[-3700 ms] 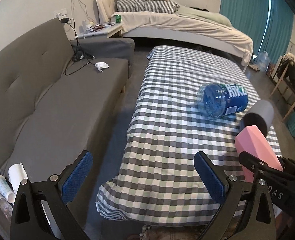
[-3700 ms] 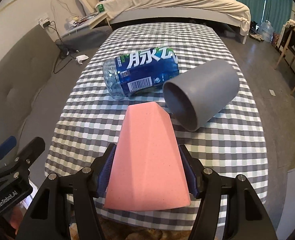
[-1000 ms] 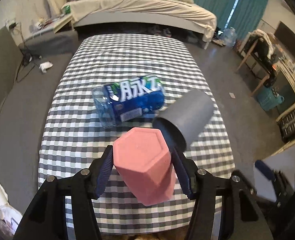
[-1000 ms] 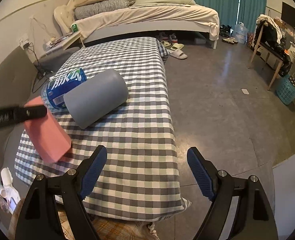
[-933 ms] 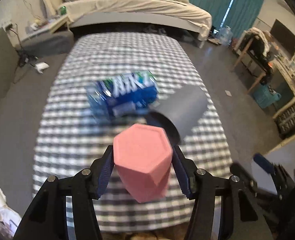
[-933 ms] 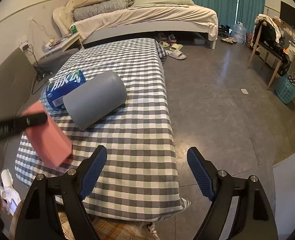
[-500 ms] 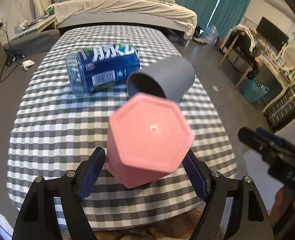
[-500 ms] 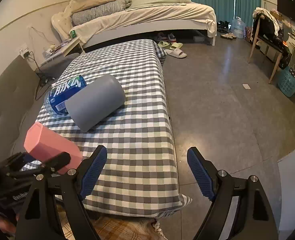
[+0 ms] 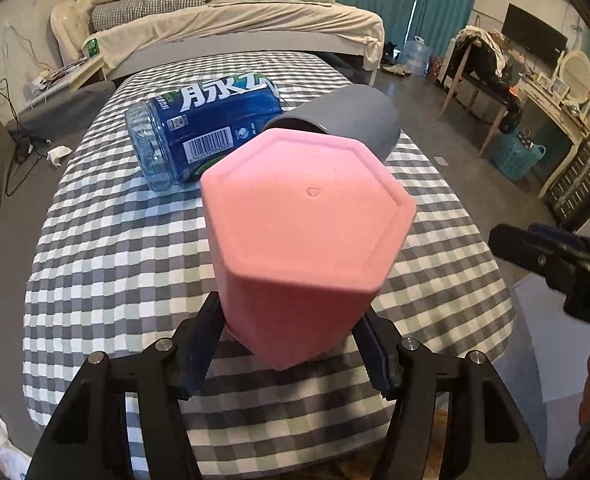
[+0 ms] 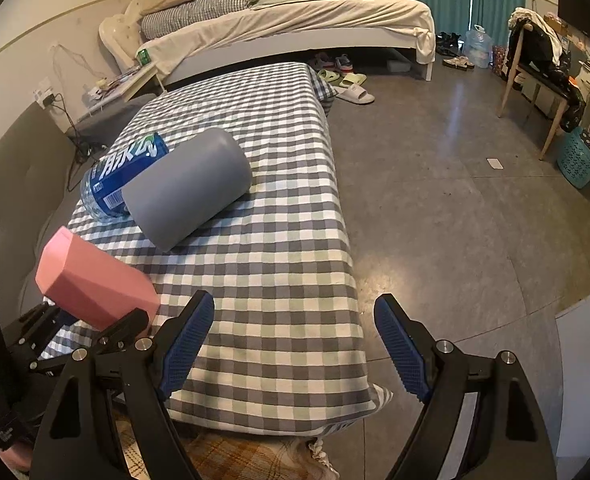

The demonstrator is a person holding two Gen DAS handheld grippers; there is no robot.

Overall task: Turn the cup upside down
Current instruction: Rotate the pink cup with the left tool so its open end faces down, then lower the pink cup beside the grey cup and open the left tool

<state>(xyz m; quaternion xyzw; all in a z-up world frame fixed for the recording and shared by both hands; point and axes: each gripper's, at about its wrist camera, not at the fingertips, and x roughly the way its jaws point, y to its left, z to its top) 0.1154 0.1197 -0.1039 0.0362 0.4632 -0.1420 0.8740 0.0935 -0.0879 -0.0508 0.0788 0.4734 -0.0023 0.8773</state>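
Observation:
My left gripper [image 9: 291,354] is shut on a pink hexagonal cup [image 9: 307,236] and holds it above the near end of the checkered table [image 9: 107,264]. The cup's closed base faces the left wrist camera and its mouth is hidden. In the right wrist view the pink cup [image 10: 91,280] sits at the left, tilted, in the left gripper [image 10: 95,334]. My right gripper [image 10: 295,354] is open and empty over the table's near right corner; it also shows at the right of the left wrist view [image 9: 551,256].
A grey cup [image 9: 359,116] lies on its side on the table, mouth toward me, beside a blue-labelled plastic bottle [image 9: 203,128] also on its side. A sofa [image 10: 7,184] runs along the left. A bed [image 10: 295,20] stands behind. Bare floor [image 10: 455,200] lies to the right.
The pink cup passed from my right gripper to my left gripper, which has turned it base-forward and lifted it closer to the camera. My right gripper let go, opened and drew off right.

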